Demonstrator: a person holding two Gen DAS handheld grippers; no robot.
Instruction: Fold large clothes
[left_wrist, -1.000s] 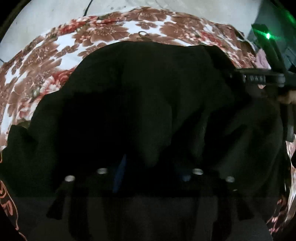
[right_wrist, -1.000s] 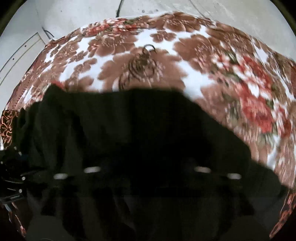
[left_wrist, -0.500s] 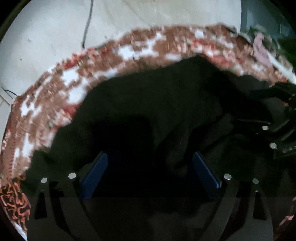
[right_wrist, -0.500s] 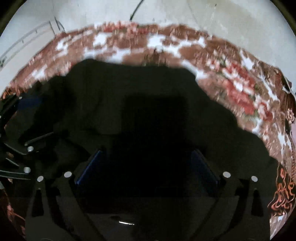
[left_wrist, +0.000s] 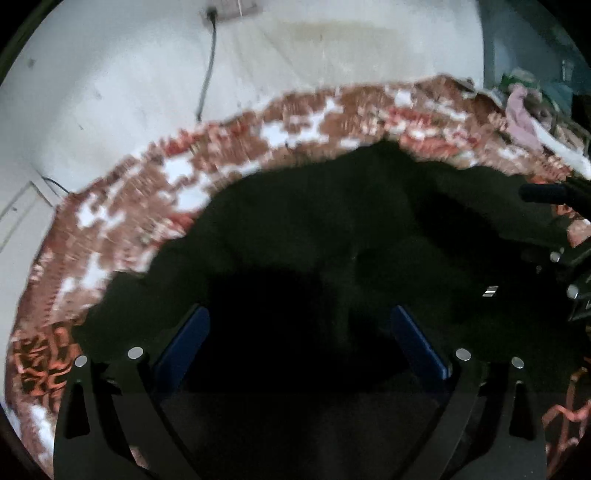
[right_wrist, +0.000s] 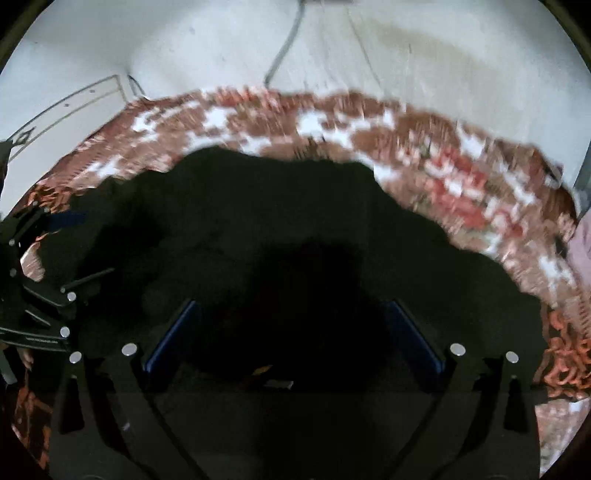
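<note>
On the floral bedspread (left_wrist: 280, 136), a brown, red and white spread that covers the whole surface, lies a black garment (left_wrist: 332, 229) in a rumpled heap. It takes up the middle of the spread, and the flowered cloth shows around its far edge and on both sides. Beyond the far edge of the spread stands a pale wall (left_wrist: 110, 74) with a dark cable (left_wrist: 207, 62) hanging down it. At the right far corner of the spread, in the left wrist view, lies a small pile of pinkish clothes (left_wrist: 521, 118).

The left gripper (left_wrist: 301, 332) hangs over the near part of the garment. Its jaws are opening and stand wide, the blue pads (left_wrist: 184, 339) apart from the cloth, with only the garment's dark surface below the gap. The right gripper (right_wrist: 291, 328) is the same: jaws opening, wide, pads clear, over the garment's near part. Each gripper shows at the edge of the other's view, so they are side by side, near one another. The pictures are blurred by motion, and folds within the black cloth are hard to make out.
</note>
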